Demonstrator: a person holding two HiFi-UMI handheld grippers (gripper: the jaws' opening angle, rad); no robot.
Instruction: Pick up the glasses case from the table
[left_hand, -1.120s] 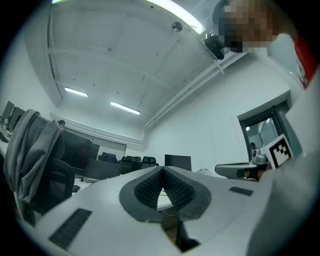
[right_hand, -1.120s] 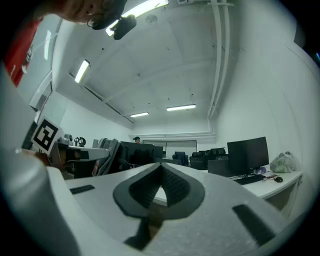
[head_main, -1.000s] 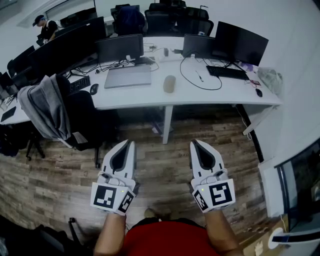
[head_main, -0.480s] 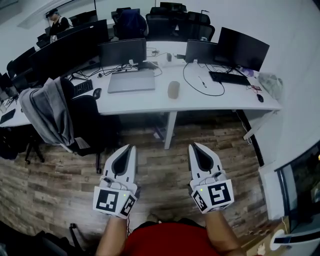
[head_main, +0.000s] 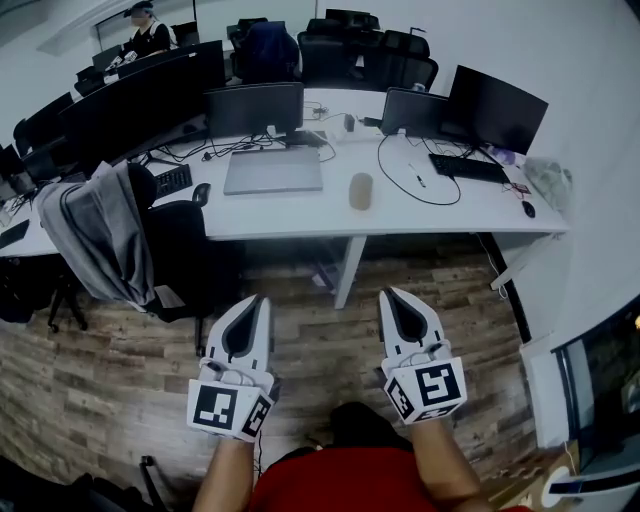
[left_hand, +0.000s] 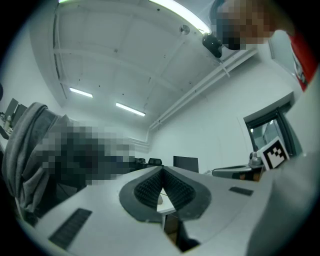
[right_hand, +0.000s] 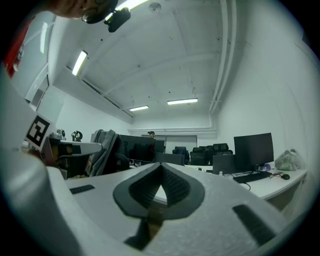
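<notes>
A beige glasses case (head_main: 361, 190) lies on the white table (head_main: 300, 213), right of a closed grey laptop (head_main: 273, 171). Both grippers hang over the wooden floor, well short of the table's front edge. My left gripper (head_main: 262, 300) is shut with nothing in it, its tips meeting in the left gripper view (left_hand: 162, 169). My right gripper (head_main: 387, 294) is shut and empty too, tips together in the right gripper view (right_hand: 161, 165). The case does not show in either gripper view.
Monitors (head_main: 497, 96), a keyboard (head_main: 468, 168), a mouse (head_main: 528, 208) and a looped cable (head_main: 420, 180) crowd the table. An office chair with a grey jacket (head_main: 105, 235) stands at the left. A table leg (head_main: 348, 270) rises ahead. A person (head_main: 140, 35) sits far back left.
Both grippers and the camera have moved forward toward the table; the table and glasses case sit lower and larger in the head view. The jaws have stayed shut.
</notes>
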